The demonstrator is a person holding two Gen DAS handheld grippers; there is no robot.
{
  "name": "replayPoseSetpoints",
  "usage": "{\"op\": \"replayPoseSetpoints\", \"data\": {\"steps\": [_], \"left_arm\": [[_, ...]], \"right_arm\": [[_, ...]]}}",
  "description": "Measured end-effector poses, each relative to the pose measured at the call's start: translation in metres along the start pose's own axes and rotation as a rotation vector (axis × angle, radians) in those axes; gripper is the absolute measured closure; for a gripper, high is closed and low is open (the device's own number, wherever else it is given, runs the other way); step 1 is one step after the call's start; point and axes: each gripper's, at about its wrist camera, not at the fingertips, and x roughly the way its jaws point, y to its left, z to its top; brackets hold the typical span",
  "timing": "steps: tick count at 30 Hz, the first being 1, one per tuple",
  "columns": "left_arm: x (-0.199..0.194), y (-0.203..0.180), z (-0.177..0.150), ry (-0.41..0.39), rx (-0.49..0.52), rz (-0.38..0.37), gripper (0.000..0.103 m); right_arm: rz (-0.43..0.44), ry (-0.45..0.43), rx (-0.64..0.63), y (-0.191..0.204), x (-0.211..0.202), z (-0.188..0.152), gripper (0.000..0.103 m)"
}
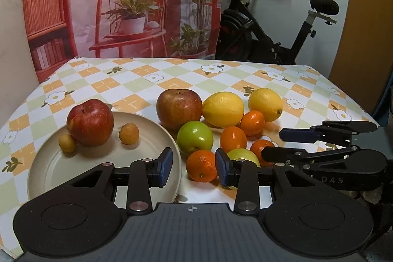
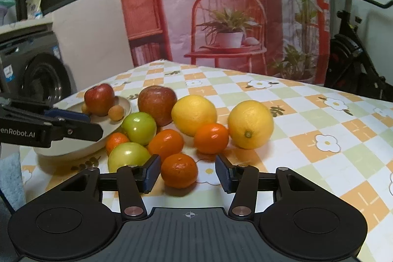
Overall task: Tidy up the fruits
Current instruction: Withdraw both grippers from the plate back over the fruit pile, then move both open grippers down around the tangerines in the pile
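From the left wrist view, the left gripper (image 1: 192, 167) hangs low over the checked, flower-printed tablecloth (image 1: 137, 80), its blue-padded jaws part open with nothing gripped; a small round orange mandarin (image 1: 201, 165) lies on the cloth in the gap beyond the fingertips, untouched as far as can be told. To its left the shallow cream plate (image 1: 73, 178) holds a red apple (image 1: 90, 122) and two small tan longan-like fruits (image 1: 129, 133). The loose pile beside the plate holds a second dull-red apple (image 1: 179, 108), two yellow lemons (image 1: 223, 109), green apples and more mandarins. In the right wrist view, the right gripper (image 2: 188, 172) also stands part open and empty, with another dimpled orange mandarin (image 2: 179, 170) resting on the cloth between its pads, seemingly clear of both. This fruit looks light, with soft, slightly slick peel, likely to roll and to bruise under hard pressure; a gentle pinch across its widest middle should suit it best.
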Motion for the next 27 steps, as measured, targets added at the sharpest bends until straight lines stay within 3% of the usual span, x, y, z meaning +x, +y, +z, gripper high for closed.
{"op": "replayPoseSetpoints", "data": {"steps": [7, 10, 13, 27], "left_arm": [[0.002, 0.0, -0.002, 0.01, -0.007, -0.011, 0.063], [0.001, -0.001, -0.003, 0.009, 0.001, -0.015, 0.063], [0.002, 0.0, -0.003, 0.01, 0.006, -0.021, 0.063], [0.01, -0.005, -0.009, 0.052, 0.016, -0.101, 0.074]], "right_arm": [[0.022, 0.048, -0.019, 0.005, 0.015, 0.004, 0.063], [0.013, 0.108, -0.008, 0.004, 0.025, 0.005, 0.065], [0.016, 0.103, -0.01, 0.005, 0.023, 0.003, 0.07], [-0.015, 0.078, 0.06, -0.007, 0.018, 0.001, 0.07]]}}
